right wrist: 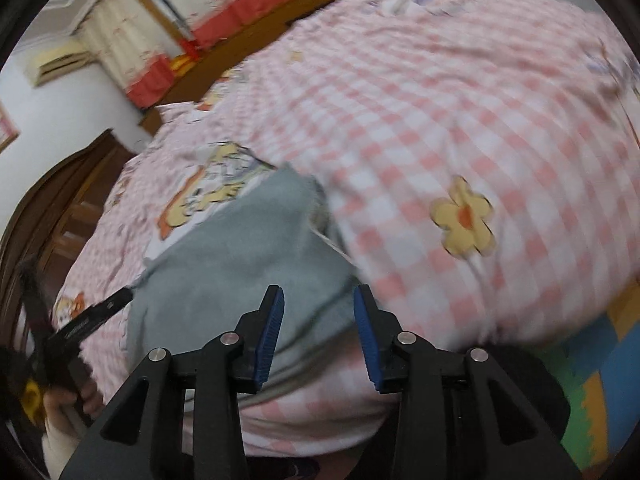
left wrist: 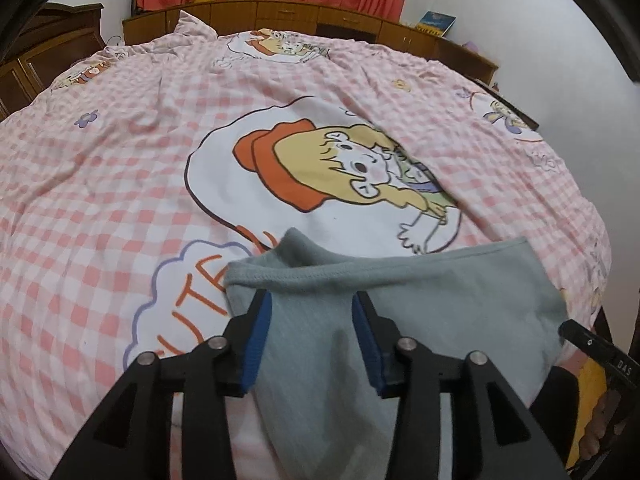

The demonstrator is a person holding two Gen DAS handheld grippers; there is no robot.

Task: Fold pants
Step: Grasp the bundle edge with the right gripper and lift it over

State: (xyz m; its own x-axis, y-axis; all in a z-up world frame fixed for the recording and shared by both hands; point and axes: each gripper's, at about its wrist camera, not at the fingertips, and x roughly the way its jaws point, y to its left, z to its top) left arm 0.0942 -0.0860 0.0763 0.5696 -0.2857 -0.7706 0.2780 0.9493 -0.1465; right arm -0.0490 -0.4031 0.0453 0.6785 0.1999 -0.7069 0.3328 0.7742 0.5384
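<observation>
The grey-green pants (left wrist: pixel 420 304) lie in a folded bundle at the near edge of the bed, a stitched hem across the top. My left gripper (left wrist: pixel 312 300) is open, its blue-padded fingers (left wrist: pixel 260 336) spread over the left part of the pants. In the right wrist view the pants (right wrist: pixel 224 280) reach from the near edge up to the left. My right gripper (right wrist: pixel 319 294) is open, hovering over their right edge. The picture is blurred. The right gripper's tip (left wrist: pixel 588 344) shows at the left view's right edge.
A pink checked duvet (left wrist: pixel 120 184) with cartoon prints covers the bed. Wooden cabinets (left wrist: pixel 280 16) and red-trimmed curtains stand behind it. Colourful floor mats (right wrist: pixel 600 392) lie off the bed's near right side. The left gripper's body (right wrist: pixel 92 316) and a hand show at the left.
</observation>
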